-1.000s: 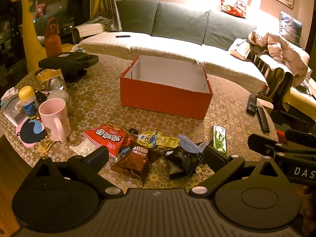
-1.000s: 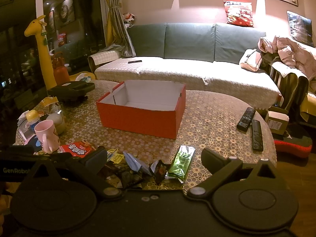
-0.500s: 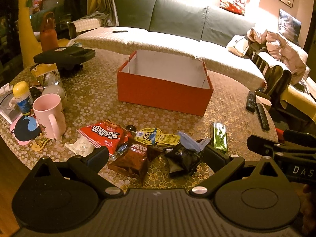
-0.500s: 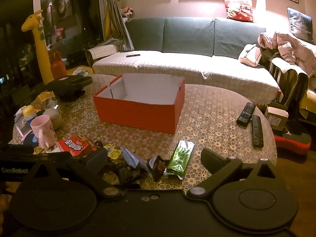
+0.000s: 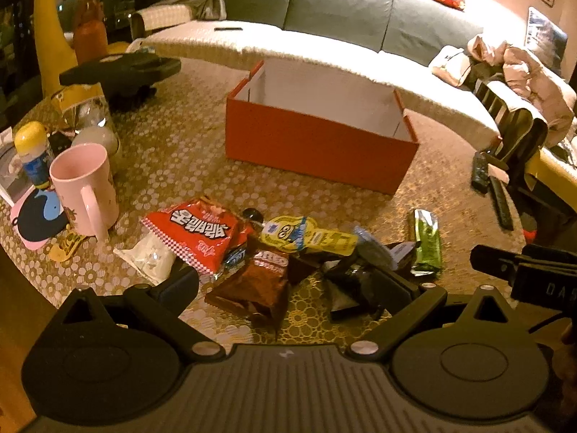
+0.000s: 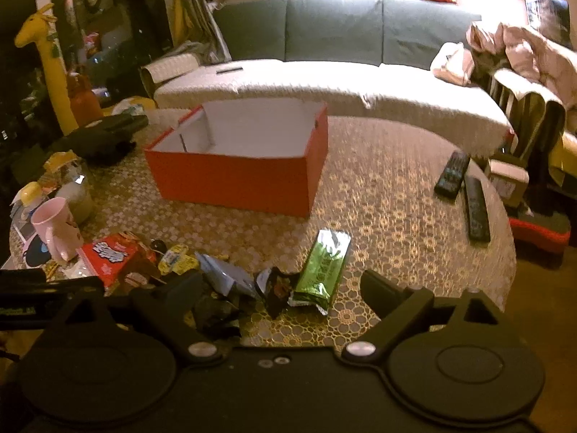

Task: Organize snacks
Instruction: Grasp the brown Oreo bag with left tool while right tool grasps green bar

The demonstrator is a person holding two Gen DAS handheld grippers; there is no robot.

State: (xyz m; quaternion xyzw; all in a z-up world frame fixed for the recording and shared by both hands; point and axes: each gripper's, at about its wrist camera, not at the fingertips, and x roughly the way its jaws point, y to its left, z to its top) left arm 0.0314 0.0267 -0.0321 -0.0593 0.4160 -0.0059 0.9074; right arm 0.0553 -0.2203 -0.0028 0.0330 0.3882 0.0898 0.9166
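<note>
The orange box [image 5: 317, 151] looks like matt cardboard with plain white paper-like inner walls, and it stands on a table [image 6: 389, 195] covered in a patterned gold cloth with a slight sheen. Near it, the snack packets are glossy film: a crinkled green wrapper [image 6: 322, 270] that catches the light, a red bag [image 5: 198, 232], a brown pouch [image 5: 259, 285] and a yellow sachet [image 5: 306, 236], while the pink mug [image 5: 84, 187] at the left is smooth glazed ceramic. Both grippers, left [image 5: 288, 292] and right [image 6: 281, 287], are matt black plastic with small metal pivot pins, the two remotes [image 6: 465, 191] at the right are dark plastic, and the far sofa [image 6: 342, 29] is matt green fabric with a textured pale cover over its seat.
</note>
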